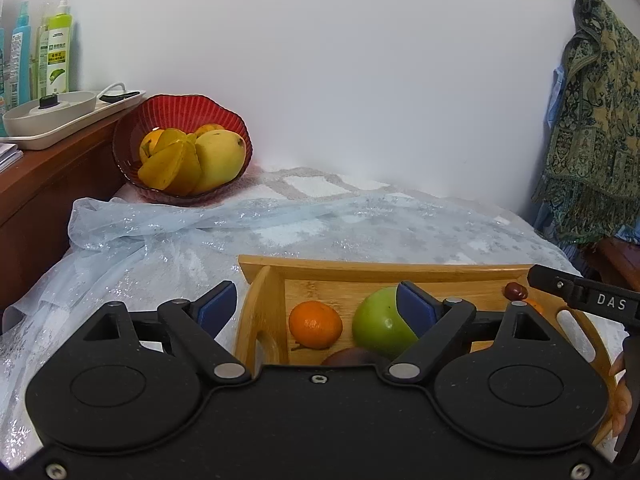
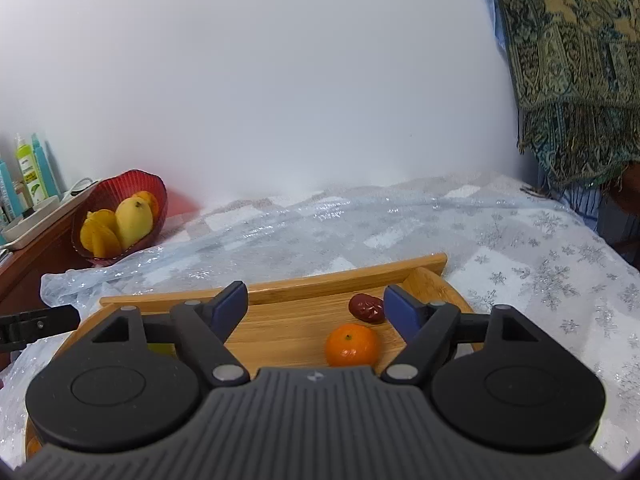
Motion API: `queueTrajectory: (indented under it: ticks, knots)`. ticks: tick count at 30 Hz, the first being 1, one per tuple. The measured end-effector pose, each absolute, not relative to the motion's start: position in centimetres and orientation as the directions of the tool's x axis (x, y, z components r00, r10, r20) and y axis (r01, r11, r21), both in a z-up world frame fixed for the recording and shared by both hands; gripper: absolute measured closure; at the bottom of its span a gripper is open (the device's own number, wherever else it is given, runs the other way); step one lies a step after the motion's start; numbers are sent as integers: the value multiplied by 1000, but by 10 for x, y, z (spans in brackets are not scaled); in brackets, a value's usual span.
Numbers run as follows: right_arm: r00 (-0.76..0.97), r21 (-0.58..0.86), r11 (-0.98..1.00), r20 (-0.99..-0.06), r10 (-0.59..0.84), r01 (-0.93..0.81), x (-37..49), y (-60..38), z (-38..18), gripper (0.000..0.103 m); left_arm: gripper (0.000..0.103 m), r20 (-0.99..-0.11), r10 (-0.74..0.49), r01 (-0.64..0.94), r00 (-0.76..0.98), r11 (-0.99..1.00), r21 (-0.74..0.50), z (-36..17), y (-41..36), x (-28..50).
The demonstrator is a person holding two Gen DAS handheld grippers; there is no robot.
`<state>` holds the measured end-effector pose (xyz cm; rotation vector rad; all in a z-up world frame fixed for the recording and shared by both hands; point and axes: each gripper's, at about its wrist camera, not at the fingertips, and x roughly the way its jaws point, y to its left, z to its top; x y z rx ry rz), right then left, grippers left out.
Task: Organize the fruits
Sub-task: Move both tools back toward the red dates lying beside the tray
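- left wrist view: the left gripper hangs with jaws spread wide and nothing between the pads, over the left end of the bamboo tray. in the tray lie a mandarin, a green apple right of it, a dark purple fruit at the tray's near edge, and a red date at its far right.
- risk here: the right pad sits in front of the apple; a careless push could roll the round fruit or tip the tray's raised end wall.
- right wrist view: the right gripper is likewise wide open and empty above the tray's right end, a second mandarin just below the date.
- risk: the tray rests on slippery, wrinkled sheer snowflake cloth, so it may slide.
- room: beyond the tray's far left, a red glass bowl of mango and starfruit leans against a wooden shelf by a white wall.
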<state>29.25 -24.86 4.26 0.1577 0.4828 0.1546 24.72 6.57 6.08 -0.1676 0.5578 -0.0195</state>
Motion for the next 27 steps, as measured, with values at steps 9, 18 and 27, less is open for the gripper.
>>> queueTrajectory:
  ticks: [9, 18, 27]
  knots:
    - [917, 134, 987, -376, 136, -91, 256, -239, 44, 15, 11, -500, -41, -27, 865, 991, -128, 64, 56, 217]
    - [948, 165, 984, -299, 111, -63, 206, -239, 33, 14, 9, -471, -75, 7, 879, 990, -144, 64, 45, 174]
    - [976, 111, 992, -200, 88, -67, 153, -233, 30, 13, 7, -423, -52, 7, 905, 994, -108, 53, 31, 118]
